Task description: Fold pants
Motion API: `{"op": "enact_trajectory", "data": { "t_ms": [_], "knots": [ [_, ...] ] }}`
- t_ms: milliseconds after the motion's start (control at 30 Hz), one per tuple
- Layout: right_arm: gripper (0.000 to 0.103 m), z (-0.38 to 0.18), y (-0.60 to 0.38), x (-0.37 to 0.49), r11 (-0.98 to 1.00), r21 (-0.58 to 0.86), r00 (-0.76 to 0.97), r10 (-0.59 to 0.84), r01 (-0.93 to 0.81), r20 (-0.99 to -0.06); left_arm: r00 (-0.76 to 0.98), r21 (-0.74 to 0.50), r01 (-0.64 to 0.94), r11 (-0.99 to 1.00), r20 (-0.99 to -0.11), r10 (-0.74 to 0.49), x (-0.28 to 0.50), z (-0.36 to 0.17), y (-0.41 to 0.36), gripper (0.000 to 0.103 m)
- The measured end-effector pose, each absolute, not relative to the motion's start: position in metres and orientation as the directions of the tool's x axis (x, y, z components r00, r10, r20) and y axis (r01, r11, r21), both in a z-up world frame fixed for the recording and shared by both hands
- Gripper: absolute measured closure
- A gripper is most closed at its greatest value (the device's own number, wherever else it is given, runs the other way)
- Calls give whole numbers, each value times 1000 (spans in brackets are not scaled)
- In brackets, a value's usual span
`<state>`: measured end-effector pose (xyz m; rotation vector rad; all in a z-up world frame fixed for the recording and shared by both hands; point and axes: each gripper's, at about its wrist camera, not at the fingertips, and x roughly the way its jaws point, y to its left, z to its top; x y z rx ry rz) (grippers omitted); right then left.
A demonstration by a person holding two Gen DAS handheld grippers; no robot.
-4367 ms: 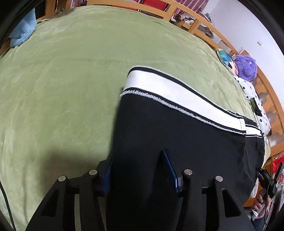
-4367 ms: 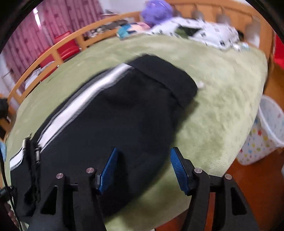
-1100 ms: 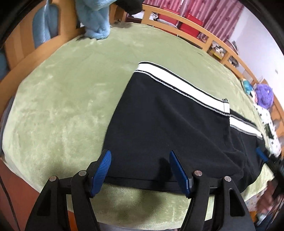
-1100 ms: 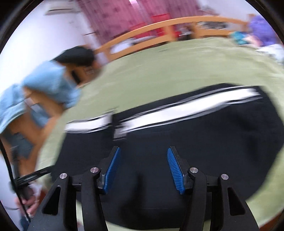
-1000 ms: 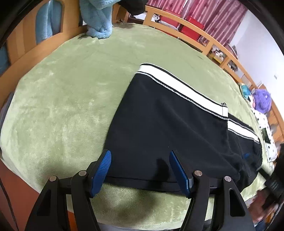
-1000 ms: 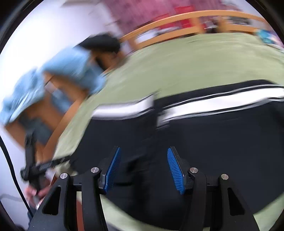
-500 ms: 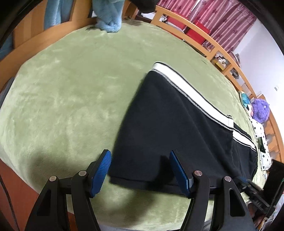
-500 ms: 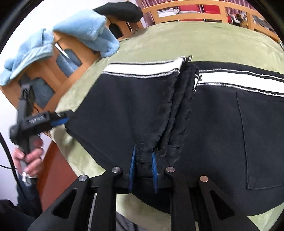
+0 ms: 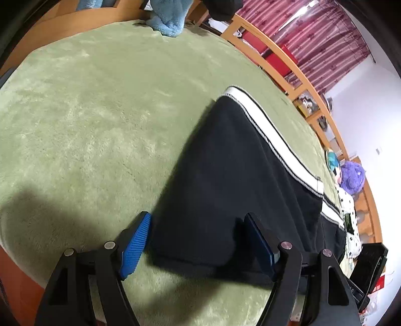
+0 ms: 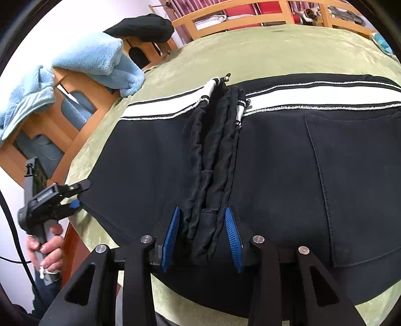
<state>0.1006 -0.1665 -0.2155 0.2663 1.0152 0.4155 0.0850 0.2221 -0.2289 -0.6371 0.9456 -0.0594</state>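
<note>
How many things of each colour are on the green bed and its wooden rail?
Black: 2, the pants and a black cloth on the rail
Light blue: 2 towels, one draped onto the bed edge, one hanging off the rail
Purple: 1 plush toy
White with dots: 1 cloth
Total: 6

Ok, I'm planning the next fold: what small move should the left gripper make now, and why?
Probably close the left gripper on the pants: its jaws, which have just been opening wider, straddle the near edge without pinching it.
</note>
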Motion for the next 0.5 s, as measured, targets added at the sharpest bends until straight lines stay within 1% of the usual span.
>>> {"op": "enact_trajectory", "data": {
  "t_ms": [133,167,233,300,367,400,467,500],
  "knots": [
    [66,-216,-166,97,894,395,468,448,-213,-762,593,-526,-234,818,-744,-309,92,-227,211,29],
    [66,-216,-163,97,898,384,470,440,-214,-765,590,-531,-230,816,-743,-318,92,-225,208,35],
    [66,-214,-159,97,906,362,472,424,-221,-773,621,-517,-207,831,-725,-297,83,-213,206,39],
    [65,-213,-162,99,906,363,466,423,-217,-777,650,-514,-162,843,-698,-301,77,-207,201,39],
    [64,-214,-161,102,902,378,460,431,-208,-776,619,-527,-208,824,-723,-306,82,-221,207,37],
    [64,-215,-160,104,902,379,459,431,-205,-777,598,-551,-239,800,-732,-326,86,-229,213,37],
    [63,-214,-157,104,906,369,459,422,-206,-782,622,-611,-240,755,-694,-363,83,-232,223,37],
    [63,-214,-156,105,909,362,460,417,-207,-784,618,-623,-243,743,-690,-376,84,-231,225,37]
  ]
}}
